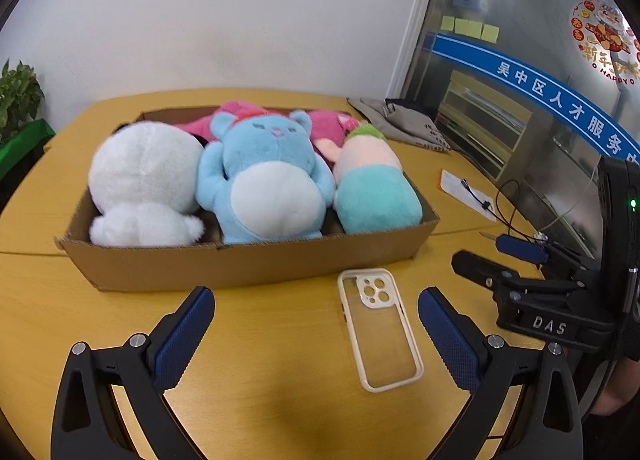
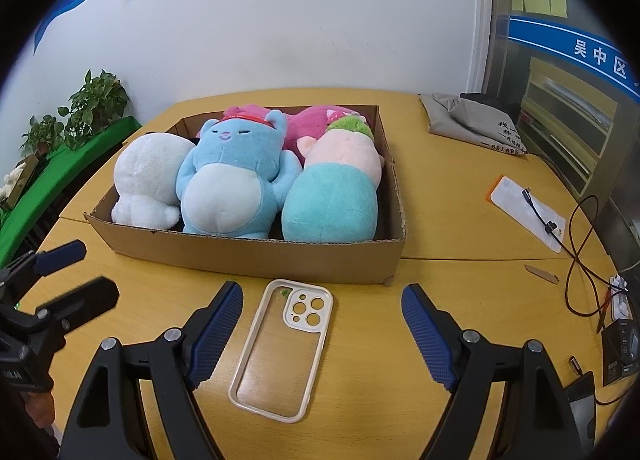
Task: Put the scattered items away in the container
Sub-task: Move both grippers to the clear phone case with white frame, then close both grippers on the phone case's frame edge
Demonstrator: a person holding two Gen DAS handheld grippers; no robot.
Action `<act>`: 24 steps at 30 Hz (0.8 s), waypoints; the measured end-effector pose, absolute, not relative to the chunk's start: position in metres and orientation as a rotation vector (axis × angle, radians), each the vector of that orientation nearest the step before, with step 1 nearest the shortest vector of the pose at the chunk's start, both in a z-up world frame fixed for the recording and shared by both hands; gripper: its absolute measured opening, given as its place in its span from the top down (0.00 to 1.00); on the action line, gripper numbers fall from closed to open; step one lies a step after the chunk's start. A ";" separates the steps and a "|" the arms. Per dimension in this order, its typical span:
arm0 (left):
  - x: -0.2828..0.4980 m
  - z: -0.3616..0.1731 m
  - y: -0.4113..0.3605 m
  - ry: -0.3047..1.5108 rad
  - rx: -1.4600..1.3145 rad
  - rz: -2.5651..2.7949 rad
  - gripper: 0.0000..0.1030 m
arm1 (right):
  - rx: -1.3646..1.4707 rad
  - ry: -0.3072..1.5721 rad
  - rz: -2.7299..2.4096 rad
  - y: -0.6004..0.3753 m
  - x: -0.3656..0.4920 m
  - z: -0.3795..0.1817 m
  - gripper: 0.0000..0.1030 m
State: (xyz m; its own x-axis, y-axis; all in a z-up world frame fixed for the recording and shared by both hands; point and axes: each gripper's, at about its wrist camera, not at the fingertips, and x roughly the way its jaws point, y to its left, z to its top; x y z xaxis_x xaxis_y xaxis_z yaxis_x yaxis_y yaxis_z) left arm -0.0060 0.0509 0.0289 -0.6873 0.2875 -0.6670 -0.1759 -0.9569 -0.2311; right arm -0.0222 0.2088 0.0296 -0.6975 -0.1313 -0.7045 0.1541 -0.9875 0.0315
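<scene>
Hovering over desk [image 2: 460, 220]: right tongs [image 2: 322, 306] spread wide, empty, straddling clear phone case [image 2: 280, 348] lying flat just before cardboard box [image 2: 256, 260] of plush toys. Left tongs [image 1: 316, 310] also released. Best pinch case's long edges (thin, slippery). Right view alone shows tangled cables [image 2: 580, 260] at desk edge.

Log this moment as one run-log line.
left gripper: open, empty | right gripper: open, empty | clear cream-rimmed phone case: on yellow table, outside box | brown cardboard box: plush toys inside
</scene>
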 end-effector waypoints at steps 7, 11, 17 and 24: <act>-0.014 -0.018 0.074 -0.325 -1.272 2.488 0.01 | 1.329 -0.028 -2.698 0.234 -0.047 -0.019 0.21; -0.021 -0.044 0.088 -0.349 -1.377 2.405 0.09 | 1.444 -0.063 -2.618 0.237 -0.059 -0.054 0.24; -0.029 -0.073 0.107 -0.320 -1.493 2.346 0.53 | 1.485 -0.025 -2.555 0.223 -0.068 -0.076 0.44; -0.031 -0.078 0.106 -0.320 -1.539 2.364 0.94 | 1.450 0.040 -2.517 0.207 -0.066 -0.084 0.90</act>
